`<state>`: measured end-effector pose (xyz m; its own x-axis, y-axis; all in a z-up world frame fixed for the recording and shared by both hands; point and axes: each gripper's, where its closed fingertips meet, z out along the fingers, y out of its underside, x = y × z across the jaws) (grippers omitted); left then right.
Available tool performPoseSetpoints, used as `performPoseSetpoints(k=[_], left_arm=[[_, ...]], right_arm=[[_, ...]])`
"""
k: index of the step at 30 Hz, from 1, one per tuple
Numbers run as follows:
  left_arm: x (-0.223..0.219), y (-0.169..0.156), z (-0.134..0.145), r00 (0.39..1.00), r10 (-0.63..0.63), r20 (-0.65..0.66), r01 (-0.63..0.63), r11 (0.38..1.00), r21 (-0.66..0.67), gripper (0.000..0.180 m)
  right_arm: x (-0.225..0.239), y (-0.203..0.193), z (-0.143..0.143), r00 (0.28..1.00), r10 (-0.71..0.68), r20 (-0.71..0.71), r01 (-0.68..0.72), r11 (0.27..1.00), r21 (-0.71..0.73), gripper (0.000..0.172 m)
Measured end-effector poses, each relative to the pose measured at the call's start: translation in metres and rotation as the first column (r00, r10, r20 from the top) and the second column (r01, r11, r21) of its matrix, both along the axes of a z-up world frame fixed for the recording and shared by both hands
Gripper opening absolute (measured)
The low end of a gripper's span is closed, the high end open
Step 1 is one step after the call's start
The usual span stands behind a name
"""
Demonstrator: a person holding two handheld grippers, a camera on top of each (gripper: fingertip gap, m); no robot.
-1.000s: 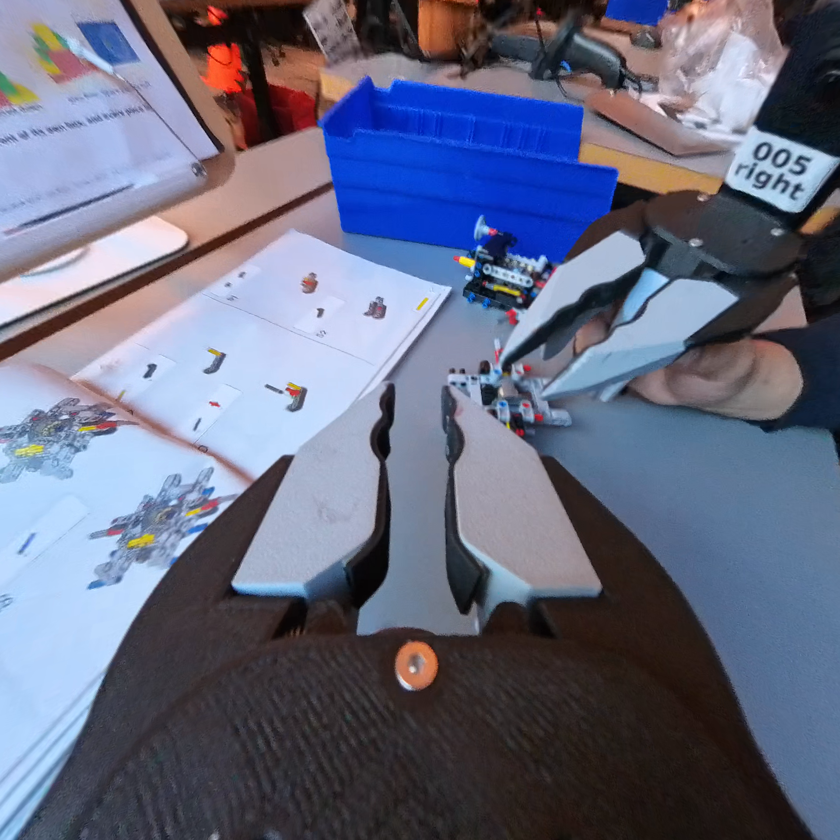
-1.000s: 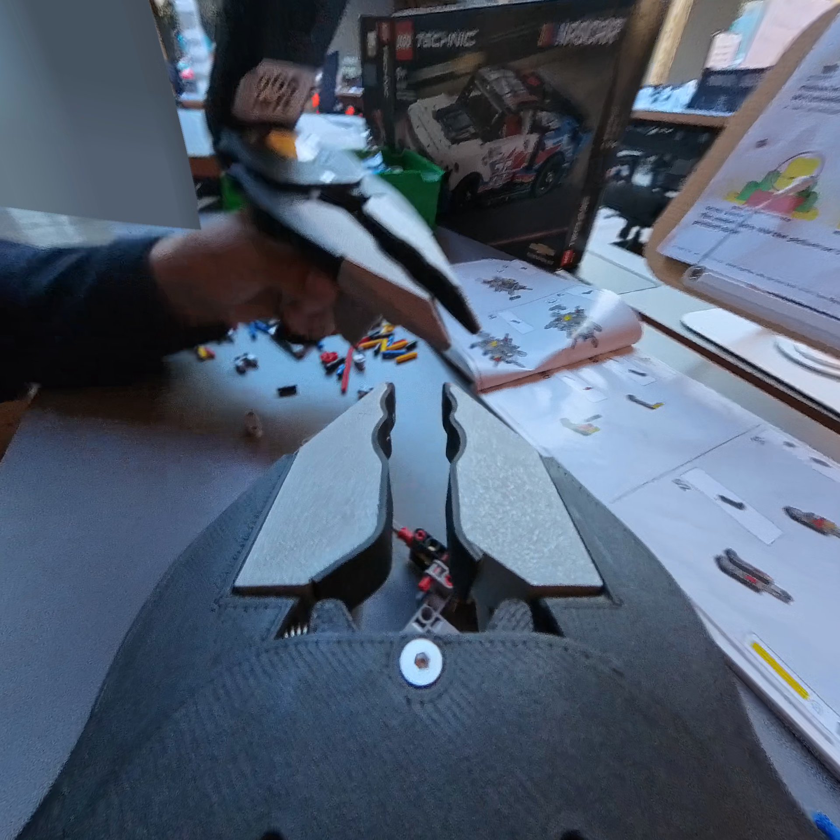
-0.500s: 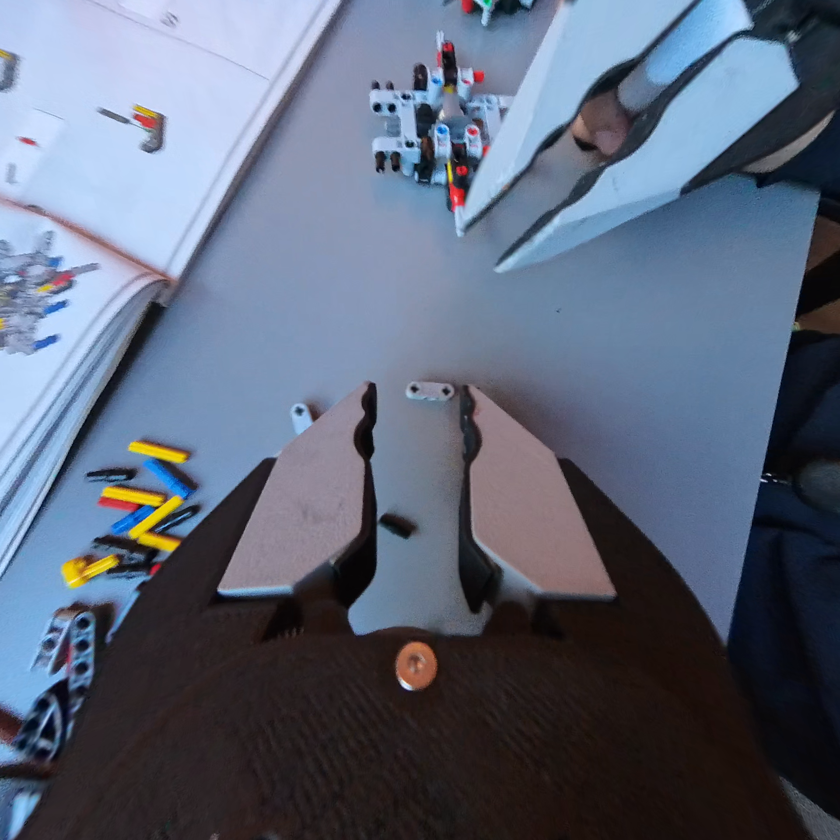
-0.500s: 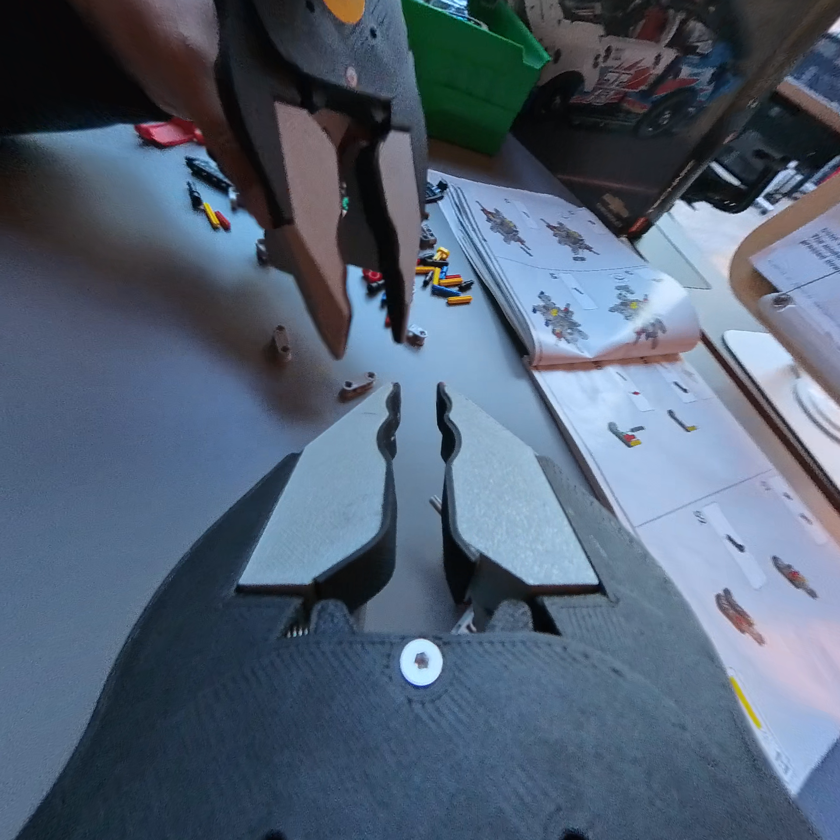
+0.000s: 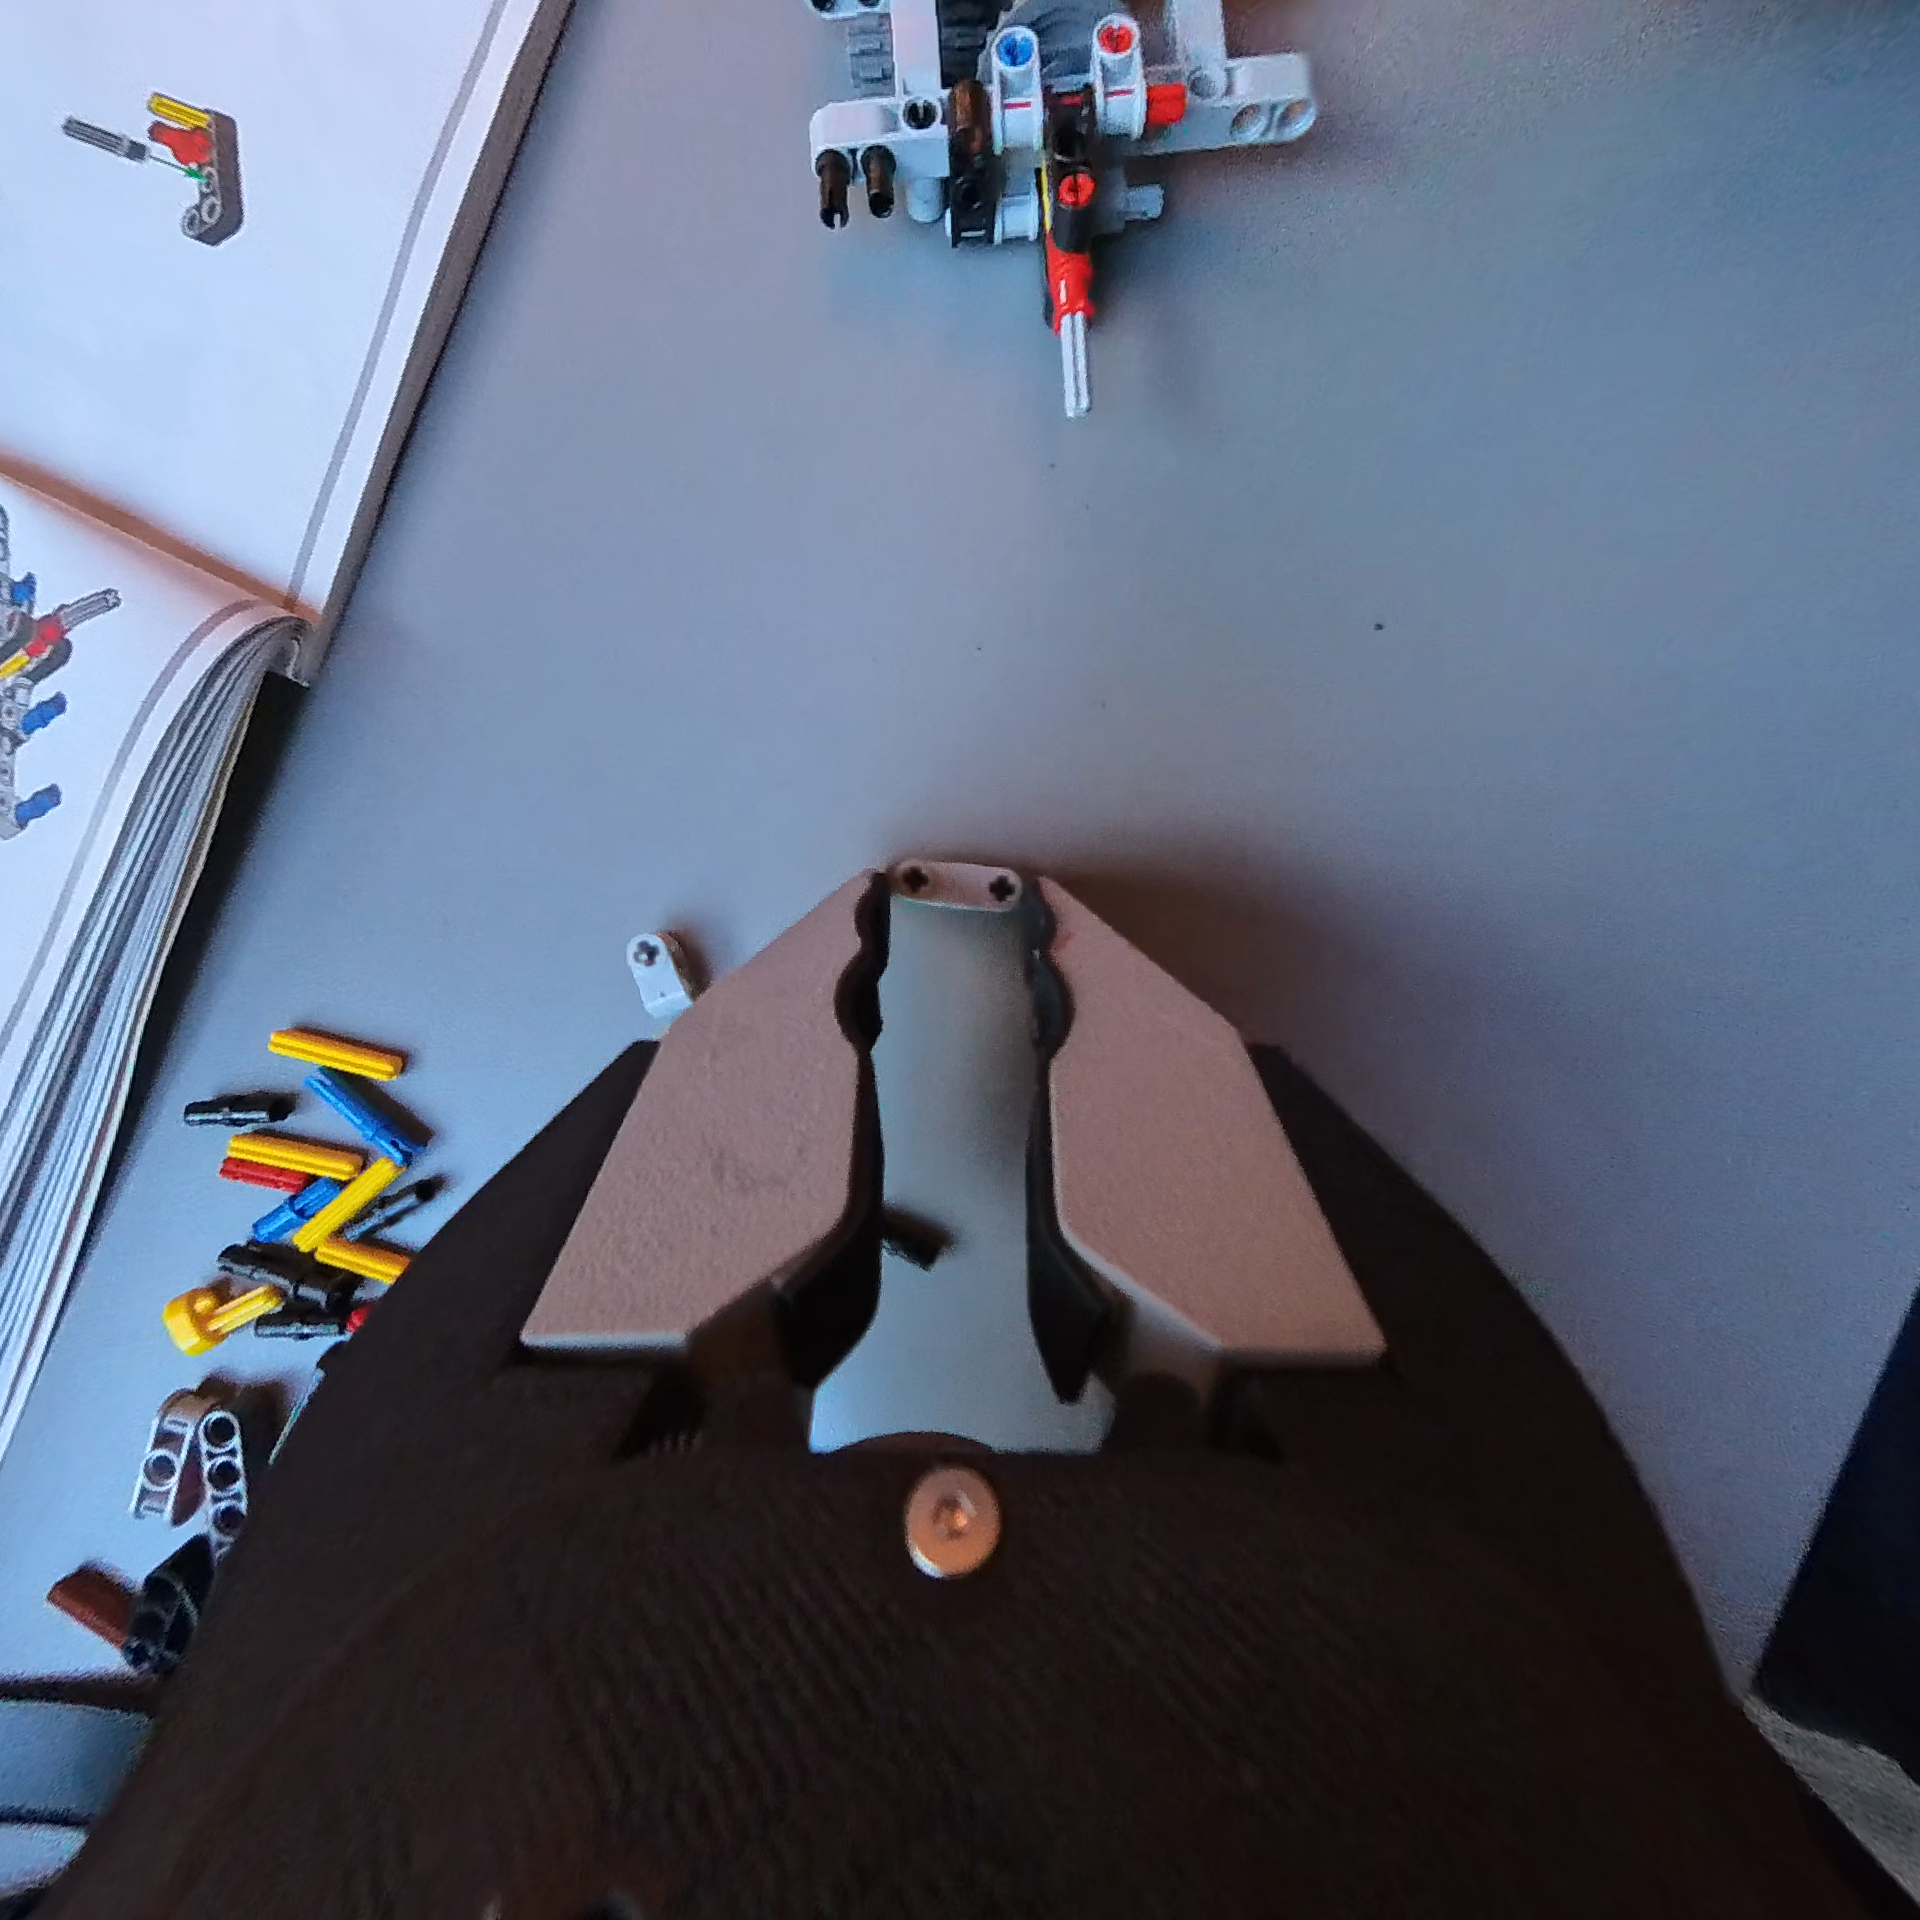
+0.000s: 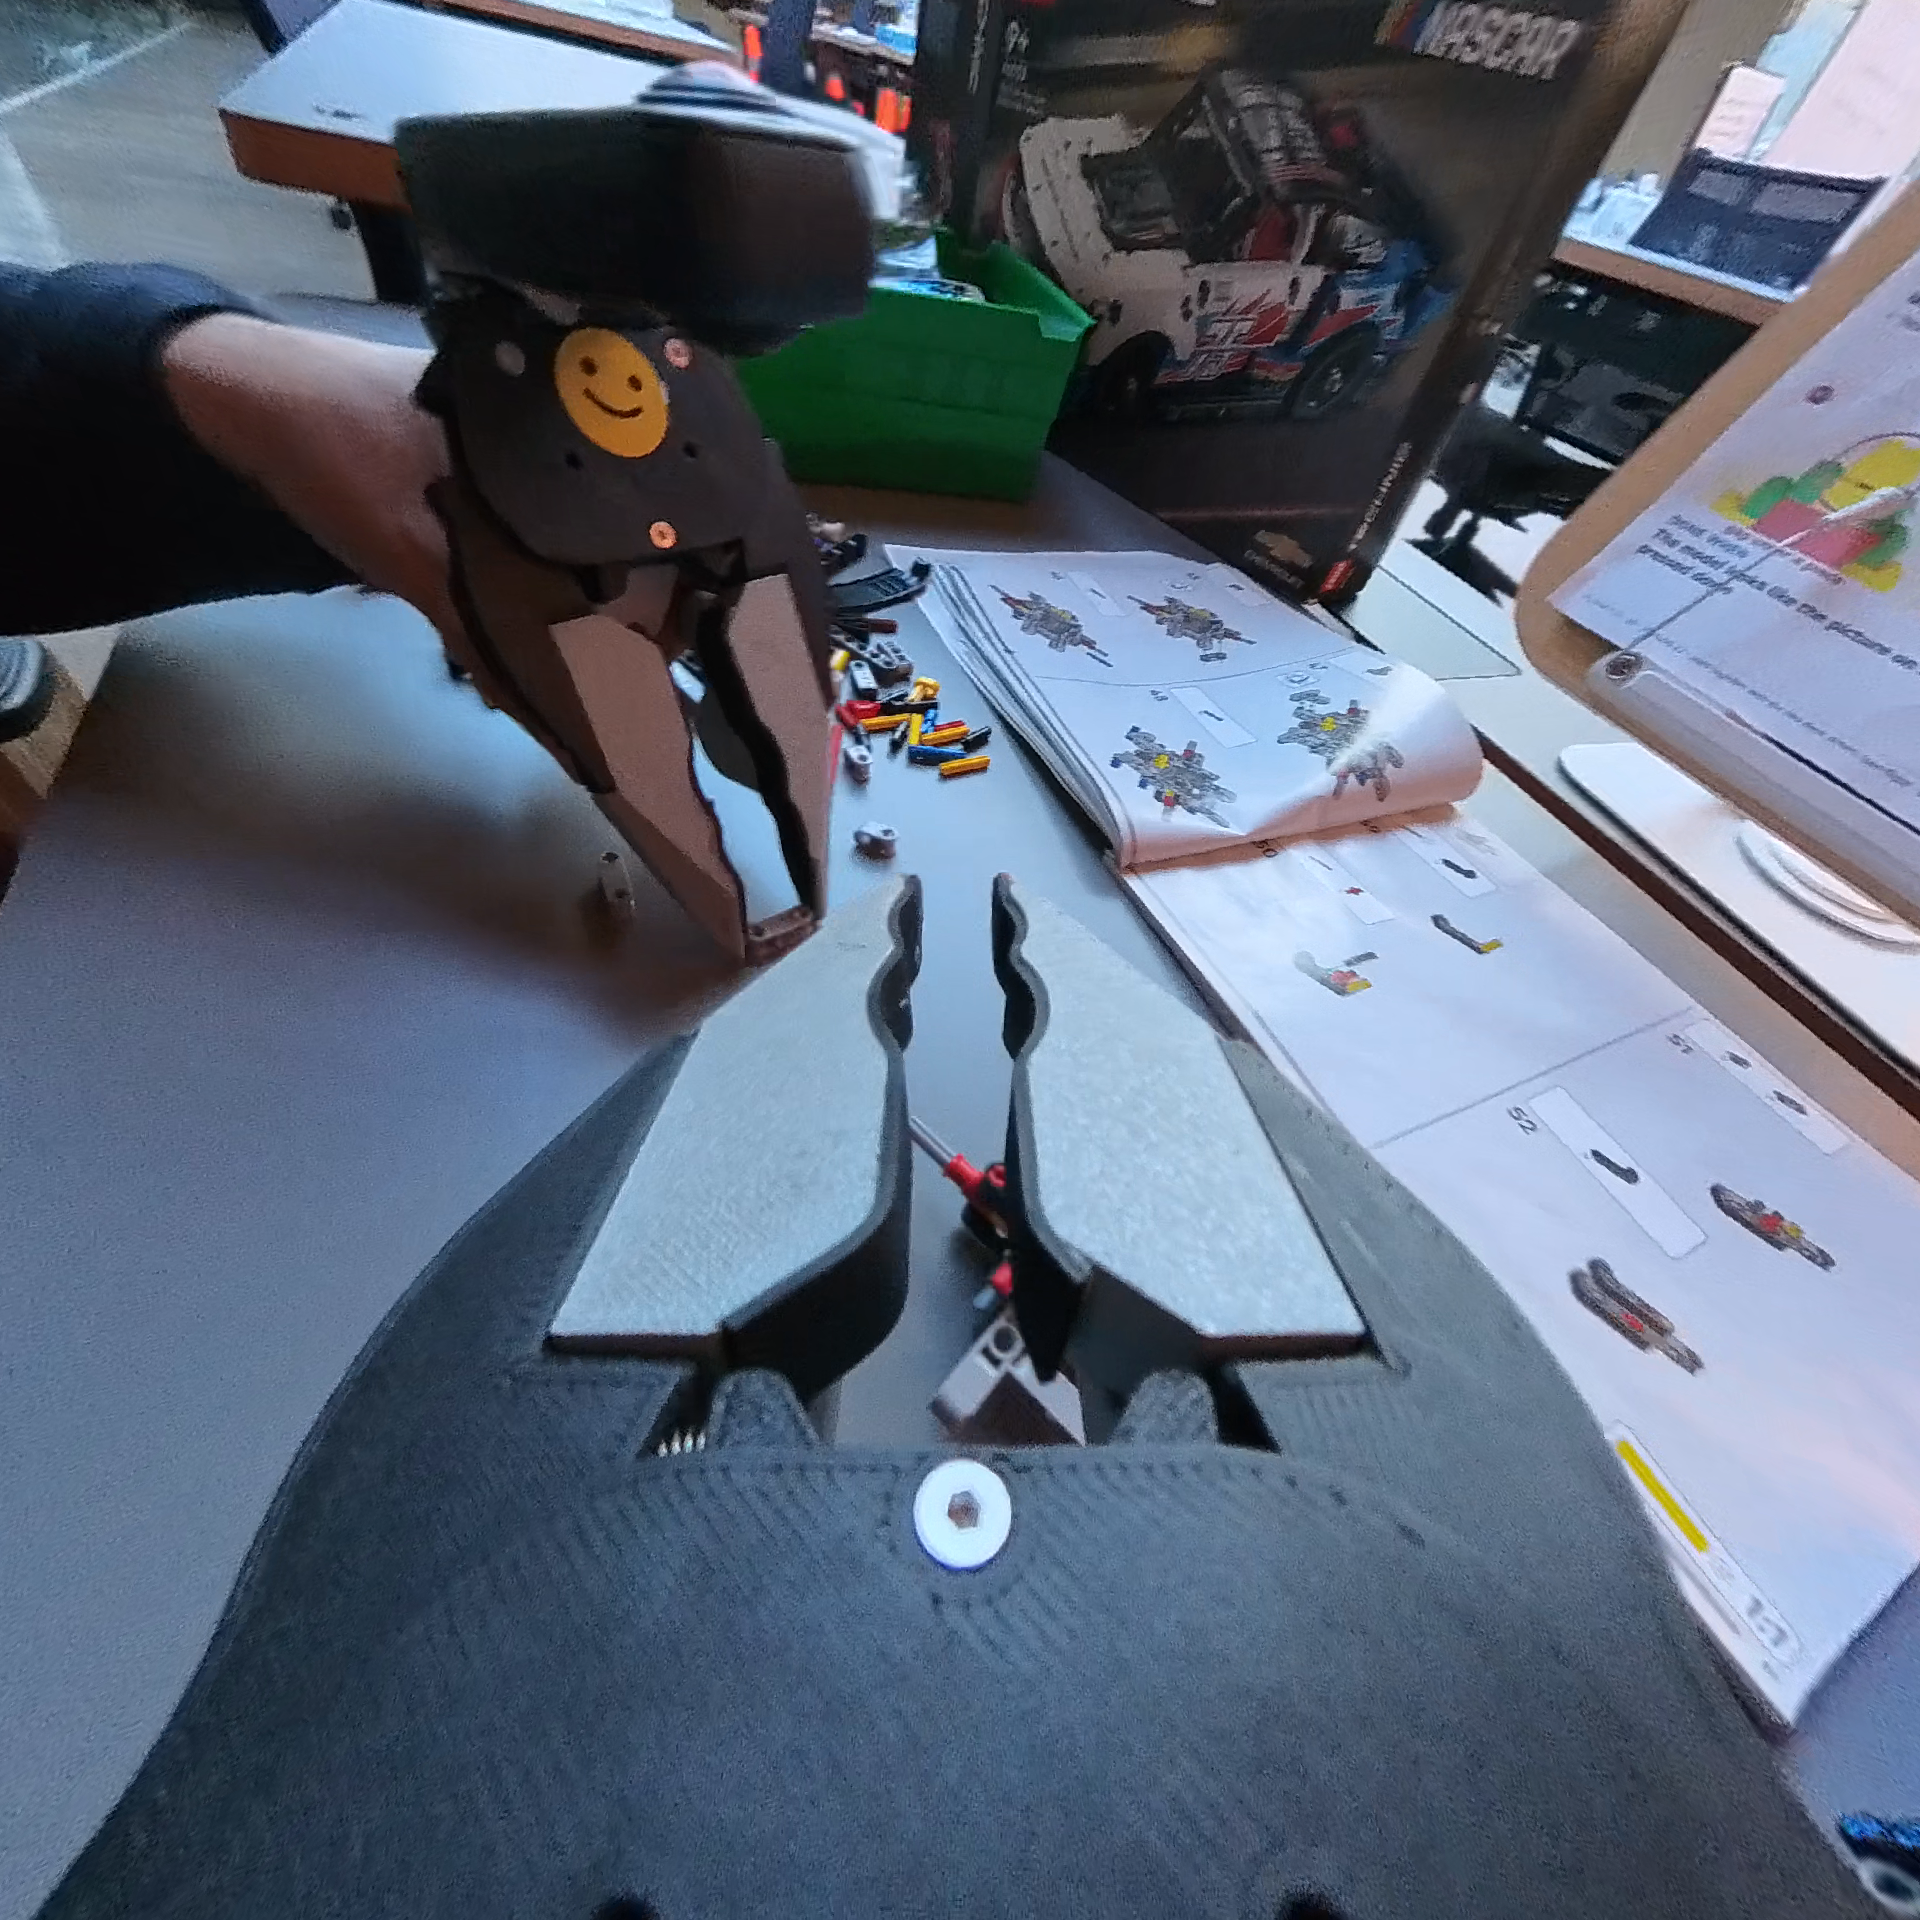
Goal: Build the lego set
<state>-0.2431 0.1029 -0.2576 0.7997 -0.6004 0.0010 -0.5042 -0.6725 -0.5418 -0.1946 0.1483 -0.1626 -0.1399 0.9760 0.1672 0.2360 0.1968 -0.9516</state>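
My left gripper (image 5: 958,896) is down at the grey table and shut on a small light-grey two-hole beam (image 5: 958,883), one fingertip on each end. The right wrist view shows the same grasp, with the beam (image 6: 779,928) between the left gripper's tips at table level. My right gripper (image 6: 956,904) is open with a narrow gap and nothing between its fingertips. It hovers over the partly built grey, black and red assembly (image 6: 987,1205). In the left wrist view that assembly (image 5: 1039,135) lies alone on the table at the top.
A pile of yellow, blue, red and black pins (image 5: 312,1174) lies at the left, with a small grey connector (image 5: 657,966) near it. The open instruction booklet (image 6: 1195,707) is on the right. A green bin (image 6: 914,395) and the set's box (image 6: 1247,208) stand behind. To reach the small grey connector (image 5: 657,966) in a straight line is about 4 cm for my left fingers, about 15 cm for my right.
My left gripper swung down from near the assembly to the small grey beam, opened wider, then closed on it. The right gripper has left the left wrist view.
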Motion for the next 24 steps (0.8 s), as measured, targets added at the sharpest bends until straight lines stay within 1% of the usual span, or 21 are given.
performPoseSetpoints(k=[5,6,7,9,11,12,14,16,18,20,22,24], left_arm=[[0.002,0.002,0.000,1.000,0.014,0.010,-0.014,1.000,0.023,0.021],[0.003,0.004,0.003,1.000,0.008,0.004,-0.009,0.999,0.047,0.022],[0.006,0.008,0.008,1.000,-0.008,0.000,0.008,0.996,0.092,0.021],[0.018,0.016,0.024,0.998,-0.064,-0.025,0.068,0.972,0.223,0.022],[0.034,0.023,0.041,0.986,-0.143,-0.090,0.166,0.914,0.370,0.022],[0.042,0.026,0.049,0.974,-0.179,-0.140,0.223,0.868,0.444,0.022],[0.052,0.033,0.065,0.949,-0.197,-0.248,0.308,0.754,0.580,0.021],[0.063,0.034,0.072,0.921,-0.228,-0.316,0.384,0.670,0.636,0.021],[0.067,0.038,0.079,0.909,-0.201,-0.366,0.408,0.616,0.674,0.022],[0.071,0.040,0.087,0.898,-0.181,-0.400,0.429,0.558,0.710,0.021],[0.076,0.039,0.093,0.890,-0.178,-0.421,0.449,0.511,0.733,0.022],[0.078,0.039,0.097,0.891,-0.172,-0.421,0.449,0.485,0.751,0.021]], right_arm=[[0.011,0.023,0.012,0.997,-0.058,-0.046,0.055,0.996,-0.063,0.009],[0.014,0.027,0.014,0.996,-0.068,-0.055,0.063,0.995,-0.081,0.009],[0.016,0.031,0.015,0.995,-0.076,-0.061,0.070,0.992,-0.101,0.009],[0.019,0.036,0.016,0.995,-0.076,-0.066,0.065,0.986,-0.154,0.010],[0.021,0.035,0.016,0.997,-0.046,-0.064,0.031,0.974,-0.223,0.013],[0.021,0.031,0.015,0.998,-0.008,-0.062,-0.009,0.964,-0.266,0.013],[0.021,0.017,0.009,0.994,0.104,-0.038,-0.111,0.921,-0.374,0.012],[0.020,0.005,0.002,0.984,0.180,-0.006,-0.161,0.868,-0.469,0.014],[0.020,-0.006,-0.001,0.972,0.236,0.002,-0.199,0.825,-0.529,0.014],[0.020,-0.013,-0.002,0.965,0.263,0.006,-0.215,0.801,-0.559,0.014],[0.021,-0.015,0.000,0.963,0.269,-0.005,-0.223,0.789,-0.573,0.014],[0.022,-0.015,0.003,0.963,0.270,-0.020,-0.230,0.777,-0.586,0.014]])
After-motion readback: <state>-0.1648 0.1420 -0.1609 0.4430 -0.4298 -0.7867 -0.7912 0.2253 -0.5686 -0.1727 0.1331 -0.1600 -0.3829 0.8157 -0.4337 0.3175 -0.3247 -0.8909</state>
